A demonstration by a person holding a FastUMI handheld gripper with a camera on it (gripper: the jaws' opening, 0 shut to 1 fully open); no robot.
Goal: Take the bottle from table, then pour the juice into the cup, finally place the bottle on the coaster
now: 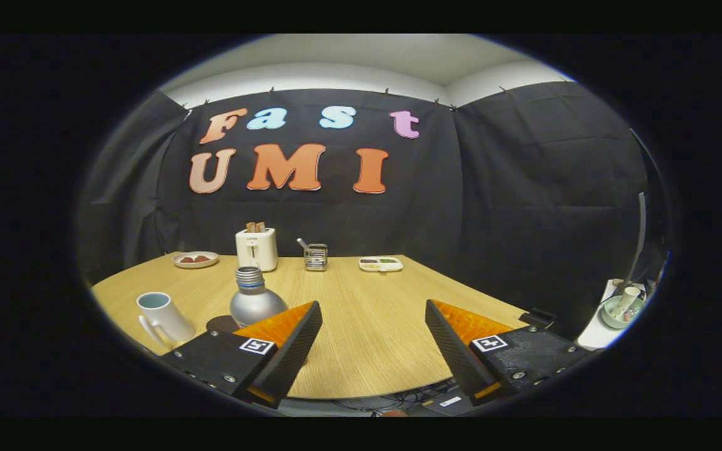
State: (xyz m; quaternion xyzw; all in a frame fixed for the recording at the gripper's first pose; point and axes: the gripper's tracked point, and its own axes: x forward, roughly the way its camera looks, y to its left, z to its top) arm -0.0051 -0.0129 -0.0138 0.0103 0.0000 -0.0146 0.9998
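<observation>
A silver metal bottle (252,299) with no cap stands upright on the wooden table (361,326), partly hidden behind my left finger (286,335). Its base rests on a dark round coaster (222,324), of which a small part shows. A white cup (162,317) with a handle stands on the table to the left of the bottle. My gripper (373,319) is open with nothing between its fingers. The bottle is off to the left of the gap, outside it.
At the table's far edge stand a white toaster (256,248) with toast in it, a small plate (195,259) with food, a wire holder (315,256) and a divided tray (380,264). A side surface with a bowl (618,311) lies at the right.
</observation>
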